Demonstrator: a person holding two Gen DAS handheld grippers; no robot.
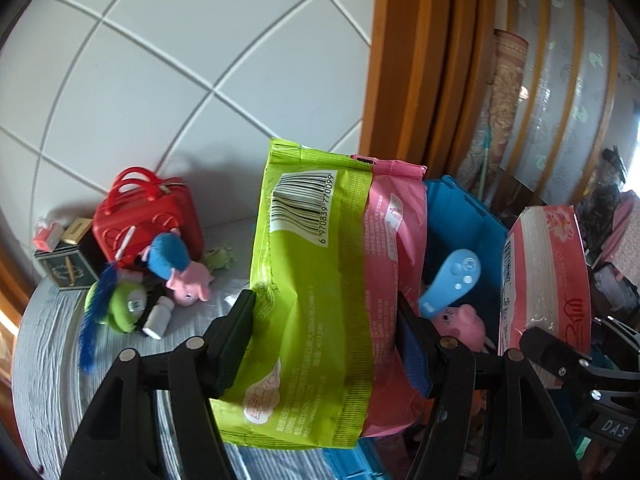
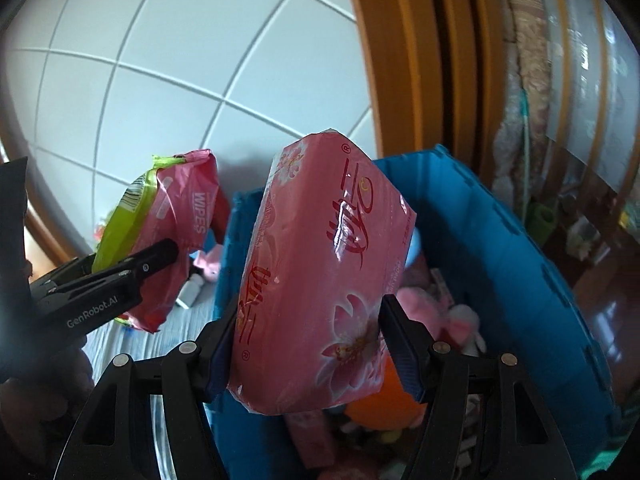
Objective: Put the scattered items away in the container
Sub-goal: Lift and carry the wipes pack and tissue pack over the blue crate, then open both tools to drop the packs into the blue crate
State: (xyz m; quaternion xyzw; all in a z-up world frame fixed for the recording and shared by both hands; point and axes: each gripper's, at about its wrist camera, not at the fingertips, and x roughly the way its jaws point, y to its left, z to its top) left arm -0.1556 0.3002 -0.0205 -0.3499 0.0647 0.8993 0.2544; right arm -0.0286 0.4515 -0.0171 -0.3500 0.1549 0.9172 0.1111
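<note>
Left tongs (image 1: 326,332) clamped on a green-and-pink wipes pack (image 1: 320,280) — fingers pressing in from both long sides, pack held upright above the near edge of the blue crate (image 1: 460,216), barcode facing the camera. In the right wrist view the same pack (image 2: 168,232) sits left of the crate, "WIPES" legible on its pink face.

Right tongs (image 2: 306,344) clamped on a pink tissue pack (image 2: 324,276) with a flower print and red script, pack tilted, held over the open blue crate (image 2: 500,248). Left wrist view shows this pack (image 1: 544,272) at the right, beside the crate.

Crate contents: a blue handheld controller (image 1: 452,280) leaning on the inner wall, a pink pig plush (image 1: 464,320) just below it; the right wrist view adds more pink plush (image 2: 424,300) and an orange object (image 2: 384,400) lower down, type unclear.

Still on the grey tabletop (image 1: 40,360), well left of the crate: red toy suitcase (image 1: 148,216), dark tin box (image 1: 70,268), blue-and-pink plush (image 1: 176,268), green round plush (image 1: 120,304) with a blue tassel, white bottle (image 1: 158,318) lying on its side, small green frog figure (image 1: 218,258)
</note>
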